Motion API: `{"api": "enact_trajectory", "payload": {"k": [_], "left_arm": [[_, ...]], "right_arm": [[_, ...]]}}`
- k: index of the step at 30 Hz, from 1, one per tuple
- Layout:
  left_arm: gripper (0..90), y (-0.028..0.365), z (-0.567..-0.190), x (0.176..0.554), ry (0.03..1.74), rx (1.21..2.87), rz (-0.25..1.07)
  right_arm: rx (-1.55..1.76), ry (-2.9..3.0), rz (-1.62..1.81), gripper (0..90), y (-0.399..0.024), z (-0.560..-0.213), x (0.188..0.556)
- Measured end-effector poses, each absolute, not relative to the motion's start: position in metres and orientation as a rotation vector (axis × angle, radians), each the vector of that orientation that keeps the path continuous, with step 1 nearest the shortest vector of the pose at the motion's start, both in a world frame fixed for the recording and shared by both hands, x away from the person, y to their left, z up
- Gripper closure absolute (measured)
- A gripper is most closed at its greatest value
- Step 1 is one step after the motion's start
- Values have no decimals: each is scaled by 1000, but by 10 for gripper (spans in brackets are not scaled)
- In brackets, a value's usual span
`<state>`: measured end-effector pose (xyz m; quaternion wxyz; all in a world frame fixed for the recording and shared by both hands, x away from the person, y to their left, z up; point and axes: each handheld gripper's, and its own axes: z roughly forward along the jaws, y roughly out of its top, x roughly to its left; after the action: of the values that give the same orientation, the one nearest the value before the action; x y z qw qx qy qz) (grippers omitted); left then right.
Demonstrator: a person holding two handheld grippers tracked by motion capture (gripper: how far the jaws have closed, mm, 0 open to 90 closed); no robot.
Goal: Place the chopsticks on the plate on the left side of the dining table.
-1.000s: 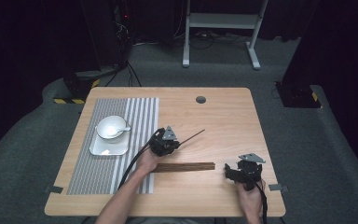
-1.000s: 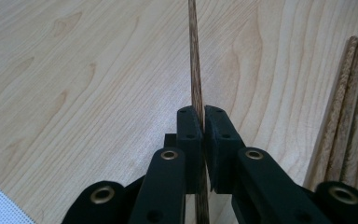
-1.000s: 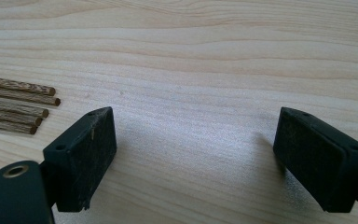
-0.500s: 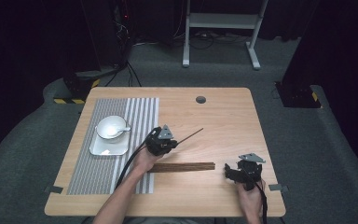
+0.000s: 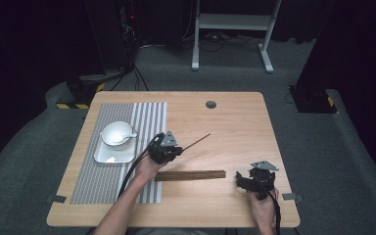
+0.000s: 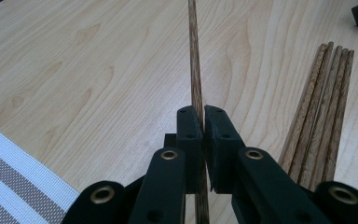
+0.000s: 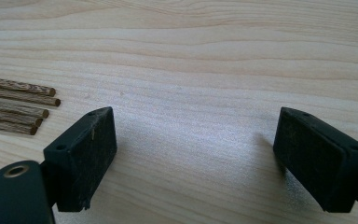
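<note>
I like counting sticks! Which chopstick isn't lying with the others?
The chopstick pinched in the left gripper. It sticks out alone over the bare table, while the other chopsticks lie side by side in a bundle nearer the person.

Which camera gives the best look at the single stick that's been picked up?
The left gripper view: the chopstick runs clamped between the left gripper's shut jaws, grain clear. The high view shows it as a thin line.

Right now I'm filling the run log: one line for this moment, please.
left gripper: shut on chopstick, lifted | right gripper: open, idle | chopstick bundle: on table
</note>
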<state>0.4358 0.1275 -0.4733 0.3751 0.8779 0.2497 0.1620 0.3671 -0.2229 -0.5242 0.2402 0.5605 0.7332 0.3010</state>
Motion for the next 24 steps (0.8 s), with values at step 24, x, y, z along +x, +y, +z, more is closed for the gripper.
{"api": "enact_trajectory", "payload": {"k": [24], "left_arm": [[848, 154, -464, 422, 658, 2240, 469]], "right_arm": [[1535, 2006, 824, 129, -223, -524, 367]]}}
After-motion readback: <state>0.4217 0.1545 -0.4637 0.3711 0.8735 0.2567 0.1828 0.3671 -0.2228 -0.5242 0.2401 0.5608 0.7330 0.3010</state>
